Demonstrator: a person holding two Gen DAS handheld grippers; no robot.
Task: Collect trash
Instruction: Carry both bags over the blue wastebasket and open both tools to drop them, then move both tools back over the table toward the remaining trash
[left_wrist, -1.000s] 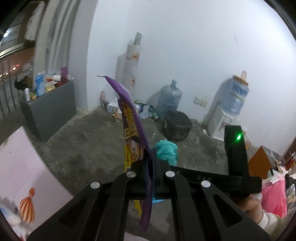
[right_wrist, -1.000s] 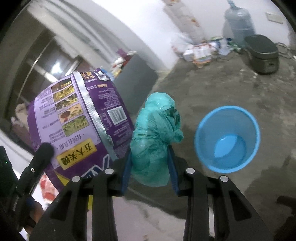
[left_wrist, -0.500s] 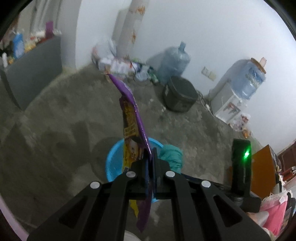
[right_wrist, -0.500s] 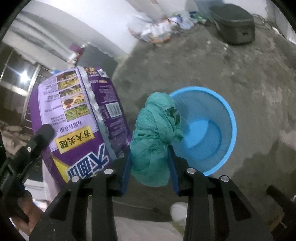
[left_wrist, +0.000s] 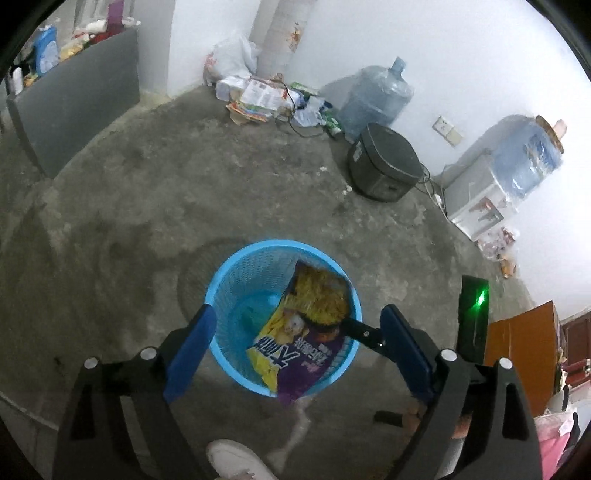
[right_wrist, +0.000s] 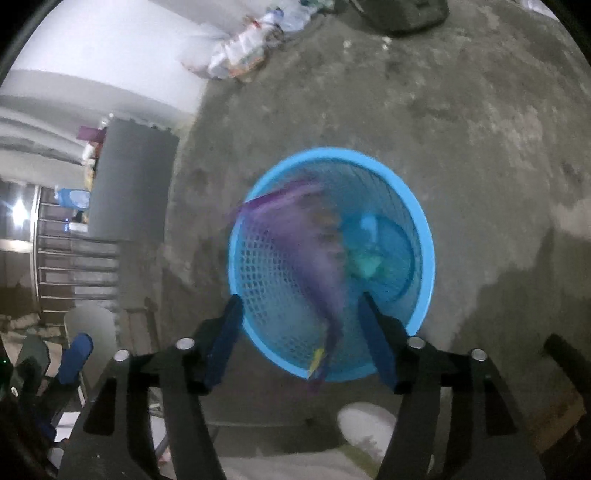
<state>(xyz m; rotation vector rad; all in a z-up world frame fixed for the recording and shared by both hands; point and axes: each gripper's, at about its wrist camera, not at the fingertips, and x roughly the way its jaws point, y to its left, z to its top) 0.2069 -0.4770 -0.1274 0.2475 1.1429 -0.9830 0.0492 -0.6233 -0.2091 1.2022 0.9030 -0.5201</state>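
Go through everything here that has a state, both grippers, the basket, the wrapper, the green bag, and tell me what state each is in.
left gripper: open, holding nothing, above the basket
right gripper: open, holding nothing
blue basket: upright on the floor
purple snack wrapper: partly in the basket, lower end over the near rim
green bag: at the basket bottom, blurred

Both grippers point steeply downward, the left gripper spread wide and the right gripper likewise parted, holding nothing.
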